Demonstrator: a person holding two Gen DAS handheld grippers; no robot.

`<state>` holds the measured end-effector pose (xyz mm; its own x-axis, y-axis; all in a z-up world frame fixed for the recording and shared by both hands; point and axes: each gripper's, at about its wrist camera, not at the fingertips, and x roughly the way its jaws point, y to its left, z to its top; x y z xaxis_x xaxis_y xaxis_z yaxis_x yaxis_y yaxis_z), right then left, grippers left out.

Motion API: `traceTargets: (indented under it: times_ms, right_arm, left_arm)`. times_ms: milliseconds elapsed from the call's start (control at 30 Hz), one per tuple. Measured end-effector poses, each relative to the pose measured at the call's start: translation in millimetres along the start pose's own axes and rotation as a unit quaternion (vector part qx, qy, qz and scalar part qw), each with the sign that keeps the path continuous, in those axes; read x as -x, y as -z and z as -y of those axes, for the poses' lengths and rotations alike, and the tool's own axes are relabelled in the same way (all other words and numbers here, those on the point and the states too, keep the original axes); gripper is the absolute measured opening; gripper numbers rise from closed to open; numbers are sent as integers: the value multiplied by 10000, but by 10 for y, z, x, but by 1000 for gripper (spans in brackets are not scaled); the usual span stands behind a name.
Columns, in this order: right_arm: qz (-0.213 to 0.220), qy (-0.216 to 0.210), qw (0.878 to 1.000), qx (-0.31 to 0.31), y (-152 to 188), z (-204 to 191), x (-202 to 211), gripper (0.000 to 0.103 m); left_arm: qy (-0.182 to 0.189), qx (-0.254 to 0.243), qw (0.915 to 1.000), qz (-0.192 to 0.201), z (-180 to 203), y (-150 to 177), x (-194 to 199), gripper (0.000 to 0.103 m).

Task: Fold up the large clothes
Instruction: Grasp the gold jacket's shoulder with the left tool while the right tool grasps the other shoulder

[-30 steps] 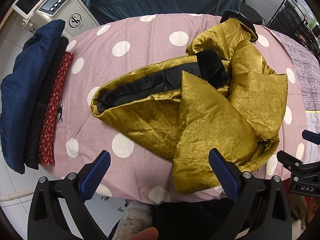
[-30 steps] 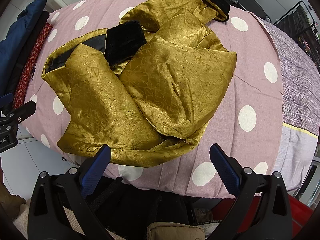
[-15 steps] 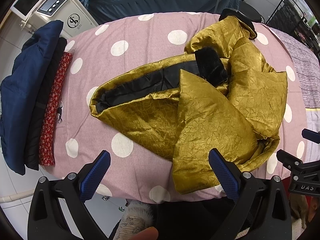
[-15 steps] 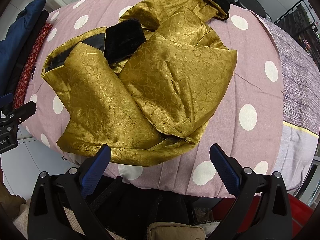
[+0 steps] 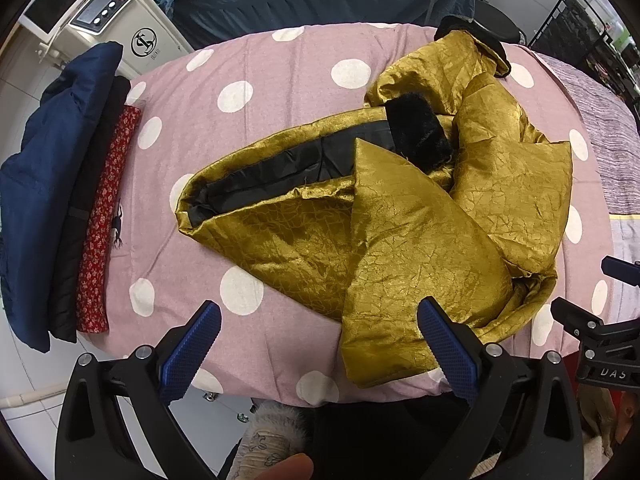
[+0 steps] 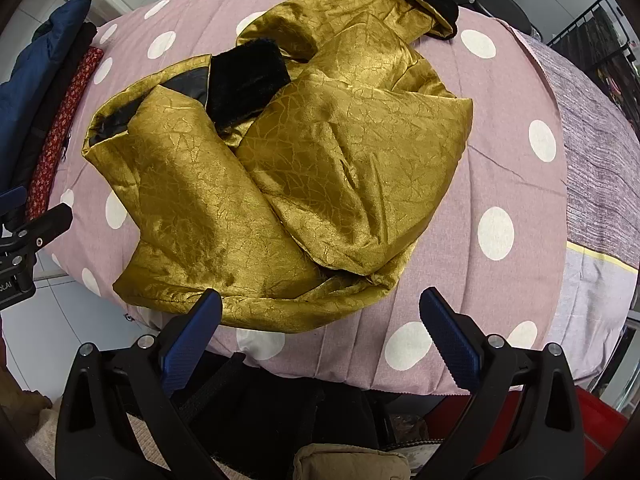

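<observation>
Left wrist view: the left gripper [image 5: 320, 354] has its jaws spread wide, holding nothing, above the near edge of the polka-dot bed [image 5: 280, 80]. The gold jacket [image 5: 400, 232] lies crumpled mid-bed; folded clothes [image 5: 60, 192] sit at the left edge.

Right wrist view: the right gripper [image 6: 320, 338] is likewise wide apart and empty, near the jacket's hem.

Left tool [image 5: 318, 350] and right tool [image 6: 320, 336], both wide open, empty, side by side.

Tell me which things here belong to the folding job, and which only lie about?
For the job:
gold jacket
left claw, open
right claw, open
polka-dot cover

Lying about:
folded clothes pile
white machine
</observation>
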<state>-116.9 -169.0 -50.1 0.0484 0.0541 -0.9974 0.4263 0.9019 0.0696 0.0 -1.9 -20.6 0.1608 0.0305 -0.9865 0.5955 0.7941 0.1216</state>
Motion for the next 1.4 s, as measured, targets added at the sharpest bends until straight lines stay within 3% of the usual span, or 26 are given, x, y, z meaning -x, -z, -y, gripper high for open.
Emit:
traceTargets:
  times_ms: [467, 600, 733, 867, 933, 1000, 1100, 1200, 1300, 1400]
  right_arm:
    - [-67, -94, 9994, -327, -80, 194, -73, 97]
    - [3, -261, 9970, -726, -114, 406, -107, 97]
    - [198, -488, 9892, -1371, -155, 738, -128, 97]
    - [461, -896, 9703, -2200, -217, 1173, -146, 97]
    - [554, -1107, 9580, -2585, -291, 1395, -174, 97]
    - [655, -1300, 9435, -2977, -382, 1626, -211, 97]
    - [677, -1544, 9249, -3406, -604, 1863, -294, 97]
    - [661, -1695, 9143, -3619, -835, 2048, -383, 97]
    - [587, -1602, 9150, -3657, -1062, 2155, -525, 97]
    - [335, -1587, 9186, -3605, -1131, 2147, -761, 97]
  left_arm:
    - [26, -146, 9996, -245, 106, -71, -148, 97]
    - [24, -222, 9992, -316, 150, -139, -233, 97]
    - [115, -259, 9995, -141, 178, -304, -281, 97]
    - [-40, -591, 9980, 240, 266, -624, -279, 97]
    - [-336, -943, 9942, 400, 348, -863, -307, 97]
    - [-374, -1156, 9914, 480, 409, -1097, -351, 97]
    - [-79, -1407, 9891, 418, 532, -1509, -496, 97]
    - [109, -1547, 9875, 279, 695, -1894, -722, 97]
    - [276, -1576, 9868, 265, 870, -2244, -971, 97]
    - [948, -1631, 9820, -25, 1048, -2507, -1286, 97]
